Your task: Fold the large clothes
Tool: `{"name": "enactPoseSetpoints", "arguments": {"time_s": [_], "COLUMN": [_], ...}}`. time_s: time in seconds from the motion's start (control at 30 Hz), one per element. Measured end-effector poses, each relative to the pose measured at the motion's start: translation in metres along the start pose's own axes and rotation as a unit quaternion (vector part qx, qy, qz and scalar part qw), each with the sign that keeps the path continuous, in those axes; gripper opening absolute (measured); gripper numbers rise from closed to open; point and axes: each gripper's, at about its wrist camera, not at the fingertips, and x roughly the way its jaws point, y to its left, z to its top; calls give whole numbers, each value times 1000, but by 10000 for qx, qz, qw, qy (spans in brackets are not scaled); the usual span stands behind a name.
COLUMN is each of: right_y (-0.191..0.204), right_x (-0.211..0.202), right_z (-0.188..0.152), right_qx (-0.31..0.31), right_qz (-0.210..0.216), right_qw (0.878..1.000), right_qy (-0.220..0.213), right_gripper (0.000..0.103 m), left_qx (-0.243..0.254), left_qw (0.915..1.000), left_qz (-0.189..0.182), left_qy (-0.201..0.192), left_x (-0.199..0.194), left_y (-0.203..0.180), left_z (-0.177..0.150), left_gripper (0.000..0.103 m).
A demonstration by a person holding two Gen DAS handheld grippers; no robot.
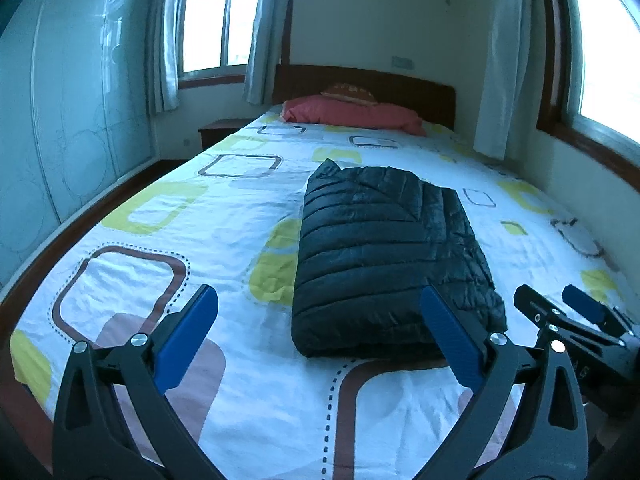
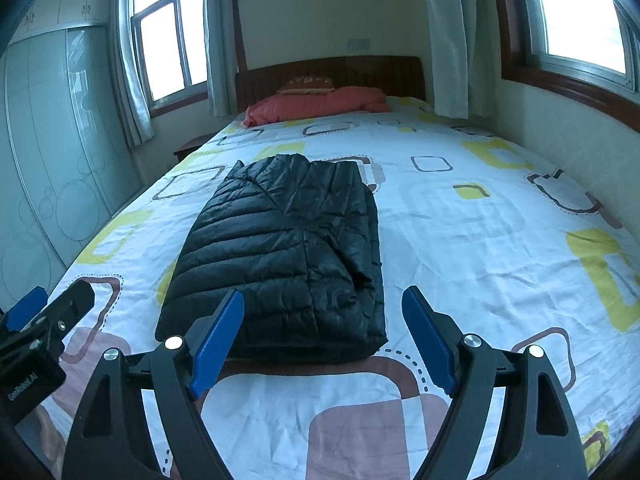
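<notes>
A black quilted down jacket [image 1: 384, 256] lies folded into a compact rectangle on the patterned bed sheet [image 1: 168, 240]. It also shows in the right wrist view [image 2: 288, 252]. My left gripper [image 1: 320, 336] is open and empty, held just short of the jacket's near edge, toward its left side. My right gripper [image 2: 322, 340] is open and empty, in front of the jacket's near right corner. The right gripper shows at the right edge of the left wrist view [image 1: 560, 304], and the left gripper at the left edge of the right wrist view [image 2: 52, 300].
A red pillow [image 1: 352, 114] with a small cushion lies at the wooden headboard [image 1: 400, 88]. A wardrobe [image 1: 60, 120] stands left of the bed, a nightstand [image 1: 218, 130] beside it. Windows with curtains are behind and to the right.
</notes>
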Motion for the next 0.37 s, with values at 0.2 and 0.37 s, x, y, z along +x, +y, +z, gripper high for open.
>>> {"name": "enactPoseSetpoints", "arguments": {"time_s": [0.2, 0.37], "right_y": [-7, -23], "right_x": [10, 27], "right_z": [-1, -2], "right_qx": [32, 152], "right_qz": [11, -17], "right_qw": [10000, 9996], "right_qy": [86, 240], "right_gripper": [80, 80], "left_qx": [57, 99], "left_qw": [9995, 9984], "left_qz": [315, 421], "left_qy": [5, 374], "left_x": [12, 43], "left_y": [2, 11], "left_z": [-3, -7], "left_gripper": [101, 101]}}
